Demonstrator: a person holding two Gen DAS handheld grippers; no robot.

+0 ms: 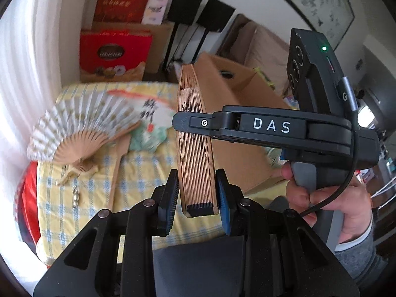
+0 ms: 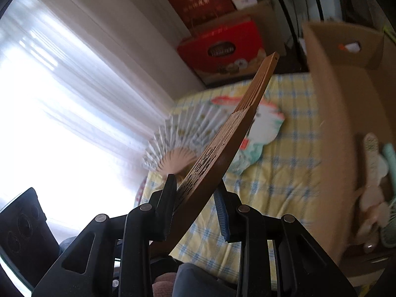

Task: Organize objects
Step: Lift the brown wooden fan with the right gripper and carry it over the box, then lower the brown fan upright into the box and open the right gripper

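Nearest my left lens is the left gripper (image 1: pixel 196 195), its jaws pinching the butt end of a folded wooden fan (image 1: pixel 194 148), the stacked ribs squeezed flat between the two pads. I hold it there, I think, because pressure across the stack keeps the ribs from splaying open. The right gripper (image 1: pixel 193 123) reaches in from the side and nips the same fan further up, near its middle. In the right wrist view that gripper (image 2: pixel 195 193) has the carved outer slat between its pads, with the fan slanting up and away toward its far tip. Two grips on one long, thin thing keep it from swinging or unfolding while I carry it.

The fan is off the bed, in the air above the yellow checked bedspread (image 1: pixel 138 170). Just behind it stands the open cardboard box (image 1: pixel 237 113), resting on the bedspread toward its right edge. In the right view the box (image 2: pixel 331 104) already holds a few pale and mint-green items; they are too blurred to name. I judge the box to be the destination, which is why the fan is held closed and aimed lengthwise rather than flat.

Still lying on the bedspread toward the left edge, beside the white curtain (image 1: pixel 29 61), is an open white paper fan (image 1: pixel 81 131). Near it lies a flat paddle fan with calligraphy (image 1: pixel 151 121). Those look like the remaining work, and the paper one will want folding before it fits.
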